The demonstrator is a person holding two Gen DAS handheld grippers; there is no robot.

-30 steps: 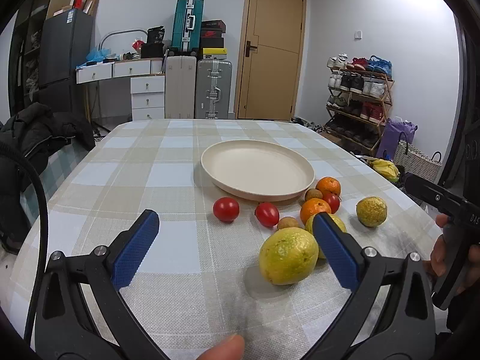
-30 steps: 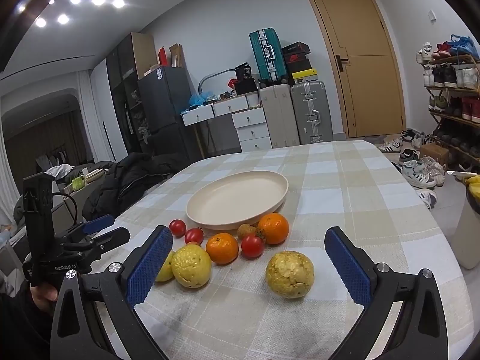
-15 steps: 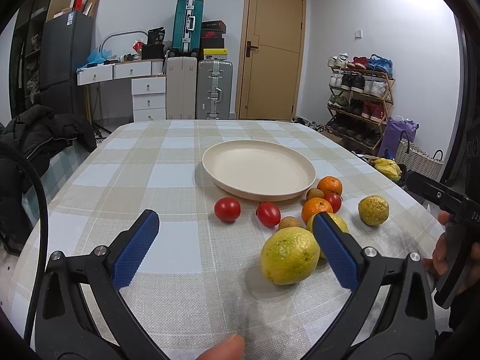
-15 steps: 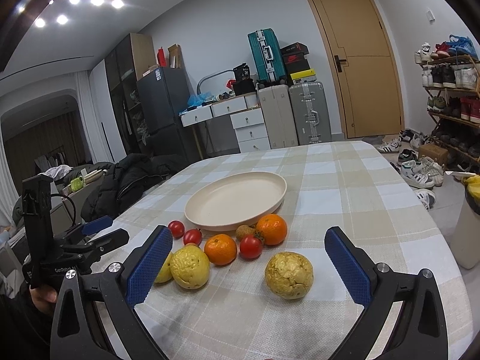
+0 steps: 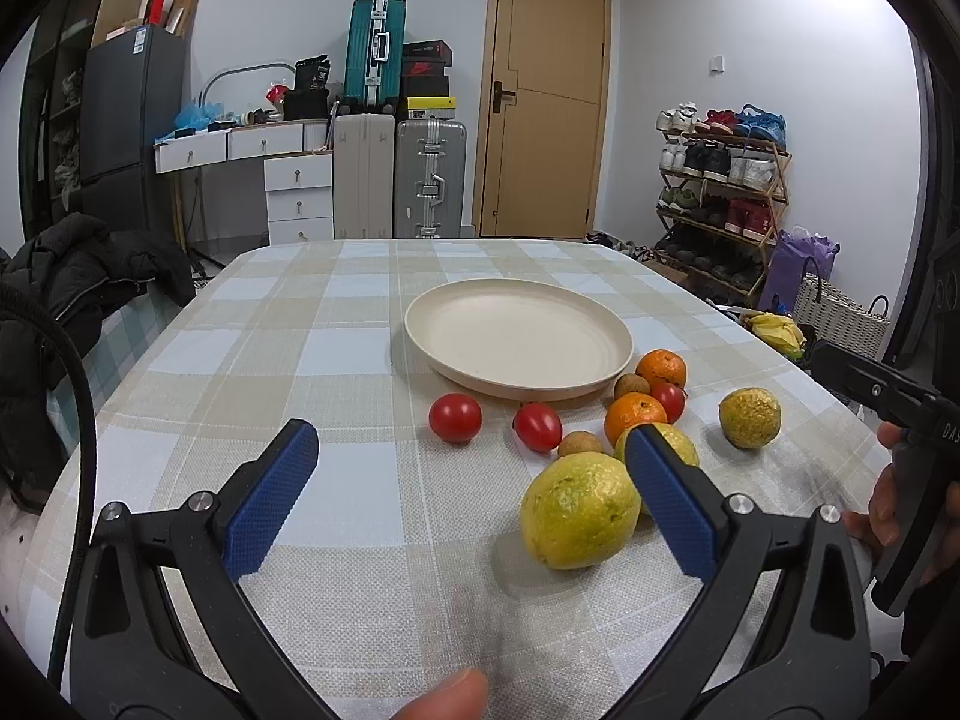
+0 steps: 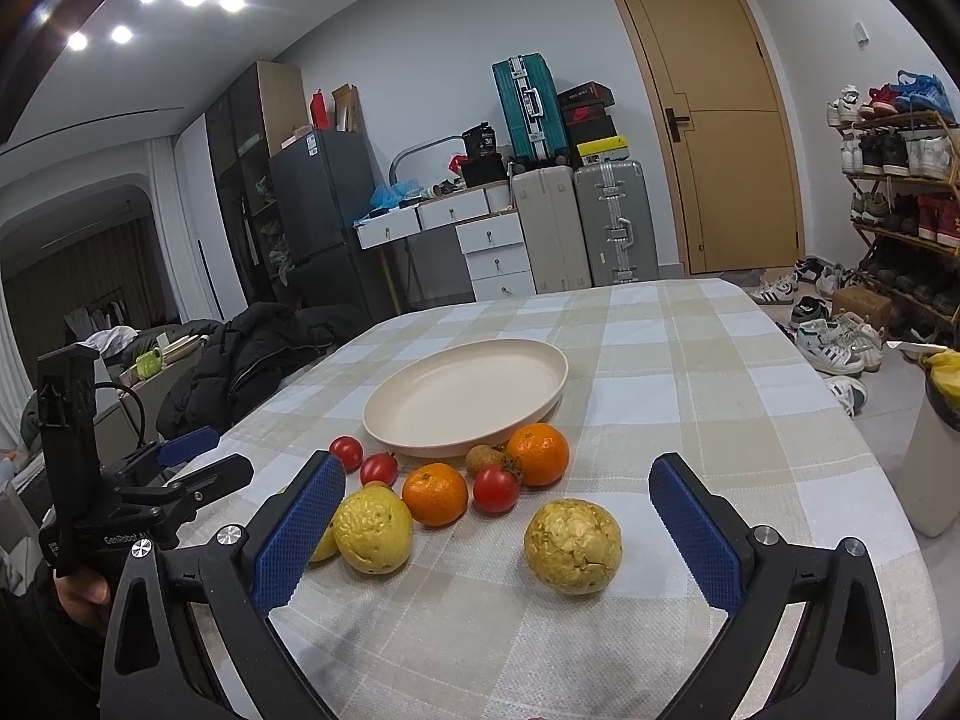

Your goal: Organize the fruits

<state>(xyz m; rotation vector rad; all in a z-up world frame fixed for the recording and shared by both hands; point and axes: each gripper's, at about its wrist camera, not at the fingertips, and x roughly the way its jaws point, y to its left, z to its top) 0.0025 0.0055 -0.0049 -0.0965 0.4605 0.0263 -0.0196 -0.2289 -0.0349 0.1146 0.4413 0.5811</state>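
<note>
A cream plate (image 5: 519, 336) sits empty mid-table; it also shows in the right wrist view (image 6: 465, 399). Fruit lies loose in front of it: two red tomatoes (image 5: 455, 417), two oranges (image 5: 634, 414), small brown fruits, a third tomato (image 6: 495, 489), and yellow-green citrus. My left gripper (image 5: 471, 501) is open and empty, with a large yellow-green citrus (image 5: 579, 519) just inside its right finger. My right gripper (image 6: 498, 531) is open and empty, with a rough yellow citrus (image 6: 573, 546) between its fingers on the cloth.
The table wears a checked cloth (image 5: 270, 360). A black jacket (image 5: 78, 276) hangs at the left edge. Suitcases, drawers, a door and a shoe rack (image 5: 720, 192) stand beyond. A white bin (image 6: 933, 456) stands right of the table.
Both grippers have crept slightly forward toward the fruit; the citrus fruits sit a little nearer in each view. Nothing was grasped or moved.
</note>
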